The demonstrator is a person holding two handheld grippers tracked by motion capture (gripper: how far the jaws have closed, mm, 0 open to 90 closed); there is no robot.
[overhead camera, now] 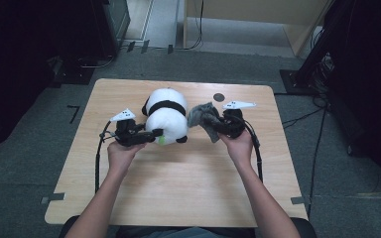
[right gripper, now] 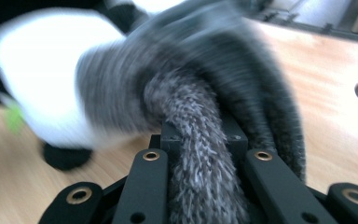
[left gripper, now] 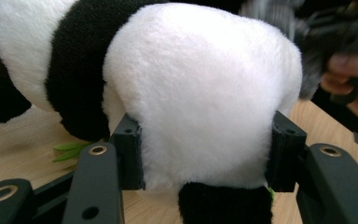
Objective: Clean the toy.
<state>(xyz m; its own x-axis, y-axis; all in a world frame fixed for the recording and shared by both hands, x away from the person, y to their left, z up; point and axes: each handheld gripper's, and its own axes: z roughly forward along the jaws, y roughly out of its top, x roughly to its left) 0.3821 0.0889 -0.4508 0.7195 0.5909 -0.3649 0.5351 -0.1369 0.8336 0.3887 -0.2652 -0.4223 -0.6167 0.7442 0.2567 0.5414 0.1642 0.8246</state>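
A black and white panda plush (overhead camera: 166,115) lies on the wooden table (overhead camera: 178,188) at its centre. My left gripper (overhead camera: 155,134) is shut on the panda plush (left gripper: 200,107), its pads (left gripper: 129,156) pressed into the white fur on both sides. A fuzzy grey cloth (overhead camera: 203,119) hangs just right of the plush, off the table. My right gripper (overhead camera: 217,126) is shut on the grey cloth (right gripper: 200,154), which bunches up between the jaws. The panda plush (right gripper: 42,79) sits blurred behind the cloth in the right gripper view.
A dark round hole (overhead camera: 219,97) sits in the table near the far edge. A small green leaf piece (left gripper: 70,151) pokes out under the plush. Dark stands and cables (overhead camera: 317,69) surround the table on the grey floor.
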